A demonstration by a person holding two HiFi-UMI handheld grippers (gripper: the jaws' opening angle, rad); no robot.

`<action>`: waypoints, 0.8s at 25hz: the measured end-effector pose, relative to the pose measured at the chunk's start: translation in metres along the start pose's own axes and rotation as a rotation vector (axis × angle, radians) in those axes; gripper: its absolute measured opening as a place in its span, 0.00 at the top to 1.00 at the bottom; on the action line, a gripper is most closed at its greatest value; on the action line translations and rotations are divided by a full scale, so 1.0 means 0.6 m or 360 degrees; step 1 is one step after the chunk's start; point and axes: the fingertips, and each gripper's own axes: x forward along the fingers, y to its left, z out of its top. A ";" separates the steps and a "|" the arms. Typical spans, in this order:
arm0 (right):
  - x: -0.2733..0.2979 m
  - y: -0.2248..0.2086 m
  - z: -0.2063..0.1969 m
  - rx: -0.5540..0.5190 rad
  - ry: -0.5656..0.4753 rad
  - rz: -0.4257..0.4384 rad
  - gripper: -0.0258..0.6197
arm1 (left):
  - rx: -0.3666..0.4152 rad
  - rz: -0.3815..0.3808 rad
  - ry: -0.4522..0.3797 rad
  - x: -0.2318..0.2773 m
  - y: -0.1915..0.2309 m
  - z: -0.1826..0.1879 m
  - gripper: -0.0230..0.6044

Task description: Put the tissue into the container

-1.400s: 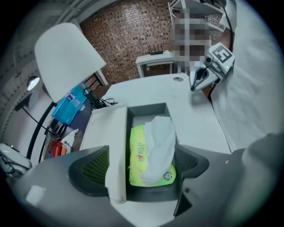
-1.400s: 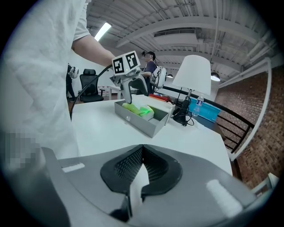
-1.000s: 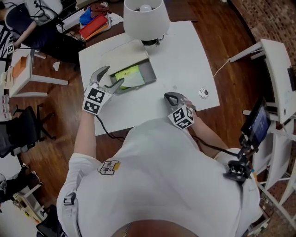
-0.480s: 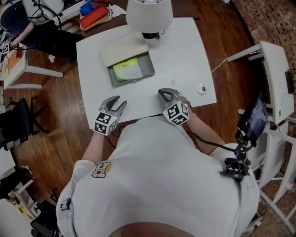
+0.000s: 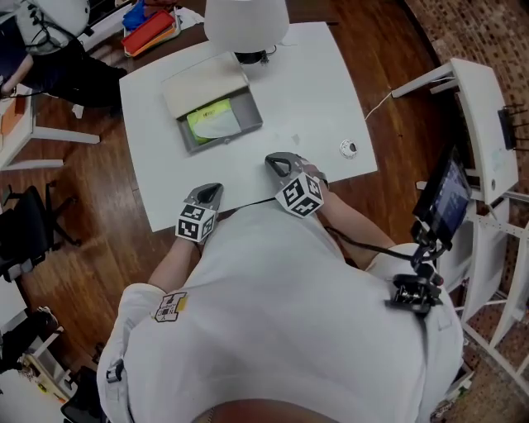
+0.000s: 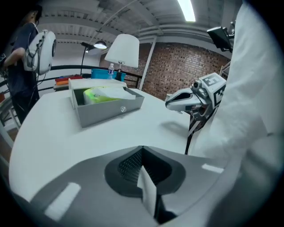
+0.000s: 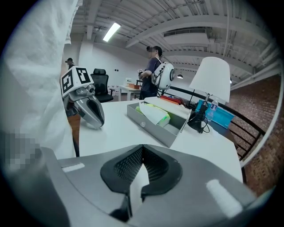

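Grey jaws meet, empty, on left gripper (image 5: 210, 192) and right gripper (image 5: 274, 159), clearest in their own views.

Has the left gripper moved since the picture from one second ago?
Yes. The left gripper drew back from the container to the near edge of the table, toward the person, and shut empty.

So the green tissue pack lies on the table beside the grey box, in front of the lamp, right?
Not quite. The green tissue pack lies inside the grey box, not beside it; the head view shows this. The box does stand in front of the lamp.
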 end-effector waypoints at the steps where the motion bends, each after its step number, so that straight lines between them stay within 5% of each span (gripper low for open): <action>1: 0.004 0.002 -0.003 0.0005 0.0008 0.0003 0.96 | -0.0007 -0.0004 0.0011 0.005 0.001 -0.007 0.96; 20: 0.016 0.009 -0.015 0.0002 0.0065 0.0012 0.96 | 0.0104 -0.0004 0.0050 0.018 -0.010 -0.016 0.96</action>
